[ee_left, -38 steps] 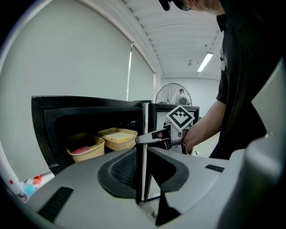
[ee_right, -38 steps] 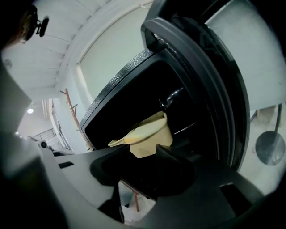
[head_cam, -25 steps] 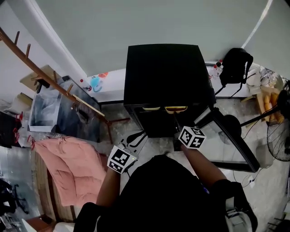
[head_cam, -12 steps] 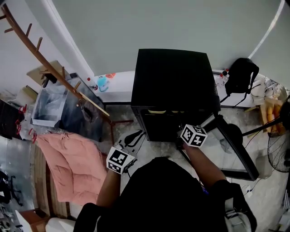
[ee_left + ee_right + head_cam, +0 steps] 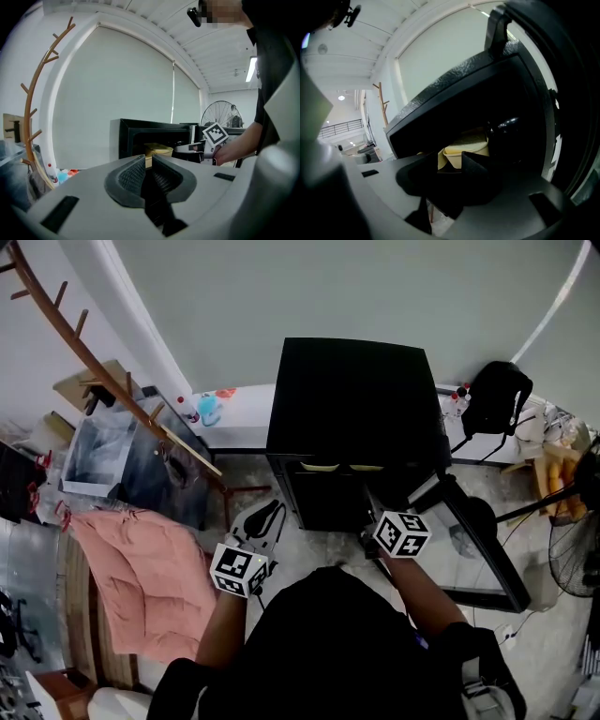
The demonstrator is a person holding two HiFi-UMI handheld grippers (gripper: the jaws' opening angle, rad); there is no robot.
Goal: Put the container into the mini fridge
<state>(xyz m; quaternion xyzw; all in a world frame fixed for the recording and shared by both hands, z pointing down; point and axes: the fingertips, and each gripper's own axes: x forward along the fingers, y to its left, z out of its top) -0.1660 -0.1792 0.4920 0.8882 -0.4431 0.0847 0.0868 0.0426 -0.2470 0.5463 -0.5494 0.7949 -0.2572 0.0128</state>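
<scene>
Where the black mini fridge (image 5: 352, 395) stands open, the yellow container (image 5: 466, 149) sits just inside its front opening, under the top edge. The right hand-held gripper (image 5: 451, 161) reaches in to it, jaws about half apart and pressed on the container's near side. The fridge door (image 5: 478, 549) hangs open to the right of that gripper. The left hand-held gripper (image 5: 147, 158) hovers off the fridge's front left corner, jaws almost together with nothing between them. A pink quilt (image 5: 141, 577) lies on the floor (image 5: 314, 545) further left.
</scene>
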